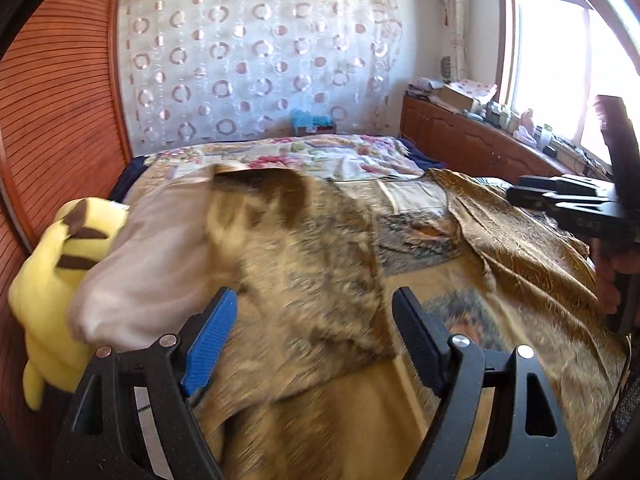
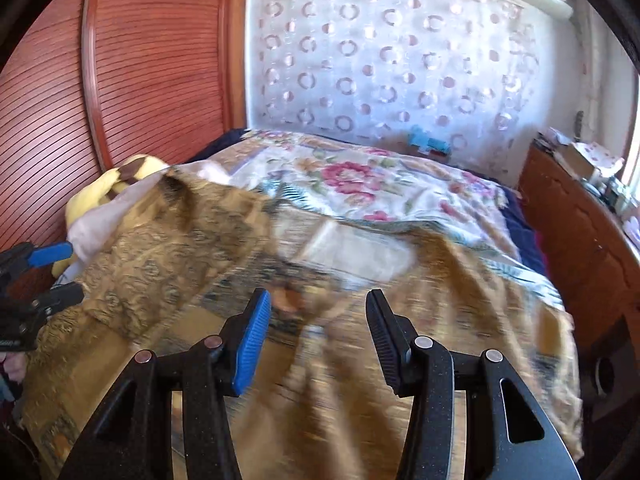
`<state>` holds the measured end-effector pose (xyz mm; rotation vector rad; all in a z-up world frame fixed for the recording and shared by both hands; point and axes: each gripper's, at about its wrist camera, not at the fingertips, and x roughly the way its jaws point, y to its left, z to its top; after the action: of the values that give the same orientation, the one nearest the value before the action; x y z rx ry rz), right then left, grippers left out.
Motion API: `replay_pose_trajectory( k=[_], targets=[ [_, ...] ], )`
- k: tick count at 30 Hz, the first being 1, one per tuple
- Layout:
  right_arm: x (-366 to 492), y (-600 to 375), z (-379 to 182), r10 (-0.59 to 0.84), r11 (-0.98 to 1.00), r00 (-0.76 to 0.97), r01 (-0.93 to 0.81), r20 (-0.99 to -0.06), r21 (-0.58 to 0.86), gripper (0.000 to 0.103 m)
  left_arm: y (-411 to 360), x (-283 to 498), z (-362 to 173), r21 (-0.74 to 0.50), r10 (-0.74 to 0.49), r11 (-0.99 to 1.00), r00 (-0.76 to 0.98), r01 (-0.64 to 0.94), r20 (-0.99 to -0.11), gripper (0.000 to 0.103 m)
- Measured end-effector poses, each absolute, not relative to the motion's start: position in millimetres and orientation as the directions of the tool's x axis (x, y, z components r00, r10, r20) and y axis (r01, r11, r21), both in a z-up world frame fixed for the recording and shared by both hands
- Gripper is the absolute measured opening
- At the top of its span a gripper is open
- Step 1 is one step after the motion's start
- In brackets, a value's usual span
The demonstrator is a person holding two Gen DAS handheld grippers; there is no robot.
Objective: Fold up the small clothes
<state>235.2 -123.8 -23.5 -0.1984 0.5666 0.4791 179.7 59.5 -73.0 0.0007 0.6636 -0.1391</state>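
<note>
Right now I am looking down both wrist cameras at the garment (image 1: pixel 304 248), a brown-gold patterned piece with a pale lining, which is lying spread across the bed (image 2: pixel 360 184) on top of a floral quilt. One flap of it is turned over toward the far left corner, showing that pale lining, and it is sitting right beside a yellow plush toy (image 1: pixel 52 280).

My left hand-held gripper (image 1: pixel 314 336) is hovering over the near edge of the cloth with its jaws standing wide apart and nothing pinched between them. My right hand-held gripper (image 2: pixel 318 340) is also released, its jaws standing narrower than the left's, and the fabric is passing beneath them rather than being caught by the pads.

I am judging the risks from here. Both views are blurring, so I am likely misjudging where the hem really lies and closing on air or on the quilt underneath, since the two fabrics are similar in tone. If the right jaws are biting only one layer, the fold will be dragging crooked. The turned-over flap is resting loosely, so a tug from either side could be flipping it back or bunching it. The left gripper is also working close to the plush toy, and a wide sweep could be knocking it or trapping it inside the fold.
</note>
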Motion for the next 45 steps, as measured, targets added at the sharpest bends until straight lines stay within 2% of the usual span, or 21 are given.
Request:
replay_pose_trajectory(
  k=[10,15,26,30,34,35,44,45],
  targets=[
    [227,-228,-24,0.249,0.944,0.797,-0.327,-0.55,-0.047,0.057,-17,224,-87,-0.033,-0.212,0.964,0.693,0.263,-0.689,0.081],
    [233,-259,-27,0.203,0.961,0.782,-0.273,-0.589,-0.031,0.057,-53,232,-100,-0.004,-0.217,0.948,0.639,0.317,-0.738,0.081],
    [246,-305,-52,0.141,0.984,0.71,-0.176,-0.69,0.021,0.057,-80,234,-112,0.011,-0.224,0.926,0.572,0.378,-0.789,0.081],
    [251,-318,-53,0.139,0.987,0.681,-0.152,-0.719,0.047,0.057,-82,236,-113,-0.004,-0.235,0.923,0.555,0.386,-0.798,0.091],
    [264,-332,-52,0.143,0.988,0.646,-0.135,-0.75,0.072,0.057,-86,237,-115,-0.004,-0.239,0.919,0.548,0.394,-0.802,0.095],
    [263,-336,-49,0.147,0.988,0.639,-0.132,-0.755,0.081,0.057,-87,239,-116,-0.006,-0.241,0.917,0.541,0.399,-0.806,0.103],
    [266,-359,-52,0.24,0.97,0.609,-0.116,-0.756,0.214,0.056,-90,241,-117,0.0,-0.235,0.917,0.539,0.399,-0.809,0.103],
    [267,-360,-53,0.249,0.967,0.606,-0.119,-0.755,0.224,0.052,-90,241,-117,0.0,-0.234,0.917,0.539,0.399,-0.809,0.103]
  ],
)
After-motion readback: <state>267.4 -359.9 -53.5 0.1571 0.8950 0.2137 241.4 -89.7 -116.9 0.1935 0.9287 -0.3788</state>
